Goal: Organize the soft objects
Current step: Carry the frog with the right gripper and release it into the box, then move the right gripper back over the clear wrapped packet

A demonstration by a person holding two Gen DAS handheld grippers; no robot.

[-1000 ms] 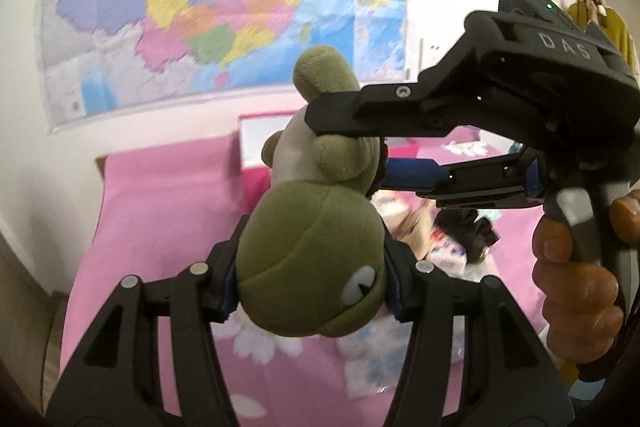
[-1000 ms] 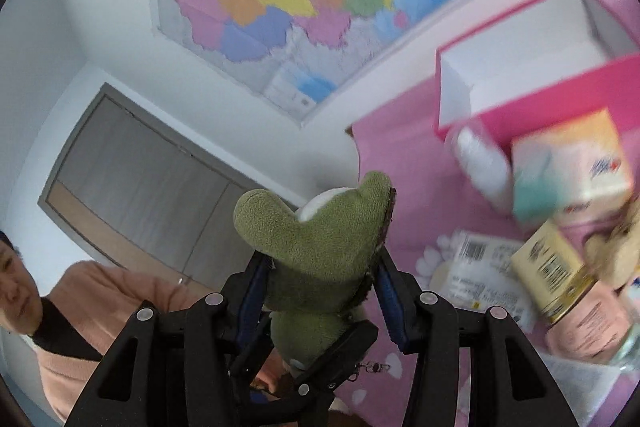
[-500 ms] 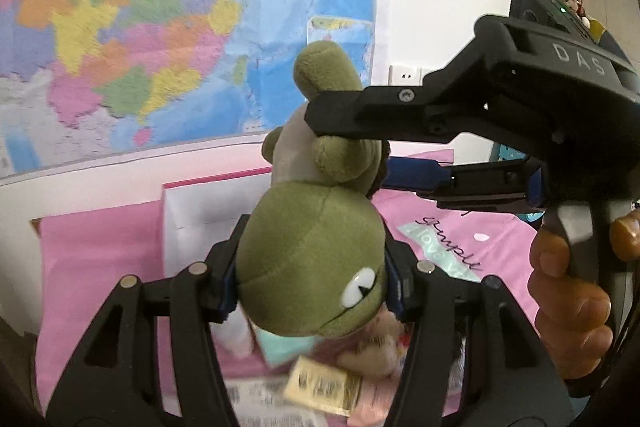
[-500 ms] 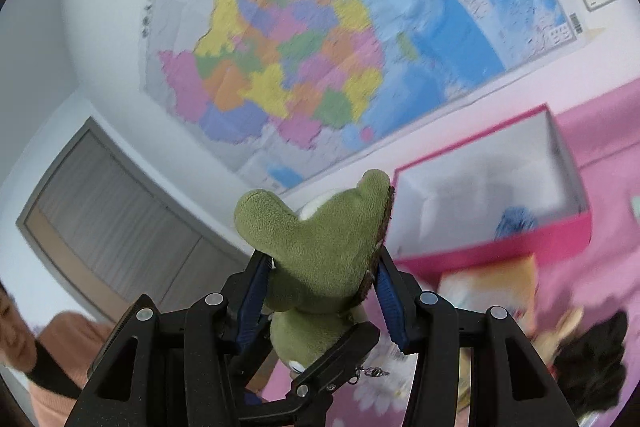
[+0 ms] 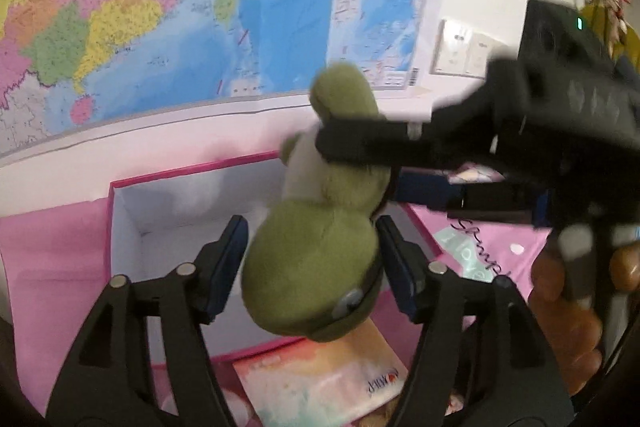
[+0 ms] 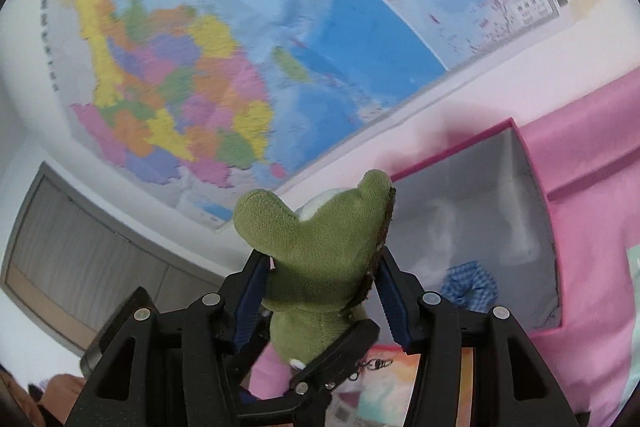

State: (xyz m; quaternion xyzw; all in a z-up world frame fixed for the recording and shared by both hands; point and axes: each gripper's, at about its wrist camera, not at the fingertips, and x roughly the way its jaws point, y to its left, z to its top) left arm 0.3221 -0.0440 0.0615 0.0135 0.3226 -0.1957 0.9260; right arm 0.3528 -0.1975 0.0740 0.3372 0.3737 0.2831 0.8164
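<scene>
Plush frog (image 5: 316,267) now over pink box (image 5: 120,227); left gripper (image 5: 312,267) jaws just parted off its head, right gripper (image 6: 320,267) clamps the body, so drop looks imminent.

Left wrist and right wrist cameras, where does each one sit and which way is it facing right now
Left wrist: sits on the left tool, facing the wall map and pink box; shows its own fingers beside the green plush toy, the right tool and the hand holding it.
Right wrist: sits on the right tool, tilted up toward the map; its fingers clamp the toy, left tool's tips below.
Shared: toy, map, box.
</scene>
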